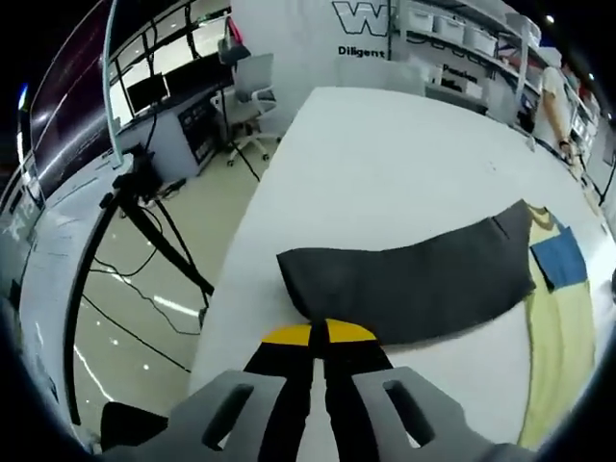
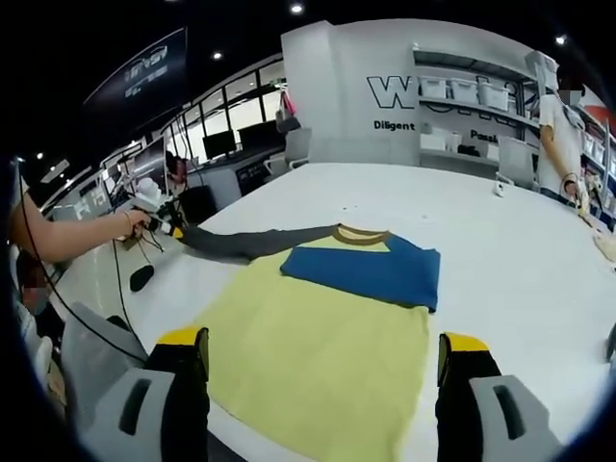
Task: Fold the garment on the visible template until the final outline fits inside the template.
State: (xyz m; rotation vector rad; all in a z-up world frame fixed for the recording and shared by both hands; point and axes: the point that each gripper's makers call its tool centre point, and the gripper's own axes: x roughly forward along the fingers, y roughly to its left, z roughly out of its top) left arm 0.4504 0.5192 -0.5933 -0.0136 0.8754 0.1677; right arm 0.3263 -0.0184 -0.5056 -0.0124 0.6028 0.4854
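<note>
Beside table (image 1: pixel 385 154): tripod (image 1: pixel 144 217), office chair (image 1: pixel 252 91).

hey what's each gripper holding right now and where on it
The left gripper is shut on the end of the shirt's grey sleeve, stretched out over the table. The right gripper is open, hovering above the shirt's yellow body, holding nothing.

Soft matt cloth makes up the garment (image 2: pixel 322 346), its grey sleeve (image 1: pixel 414 279) just ahead of the left gripper (image 1: pixel 319 332). Under it the table (image 1: pixel 385 164) looks smooth, matt white. Left, the floor (image 1: pixel 192 231) gleams glossy.
</note>
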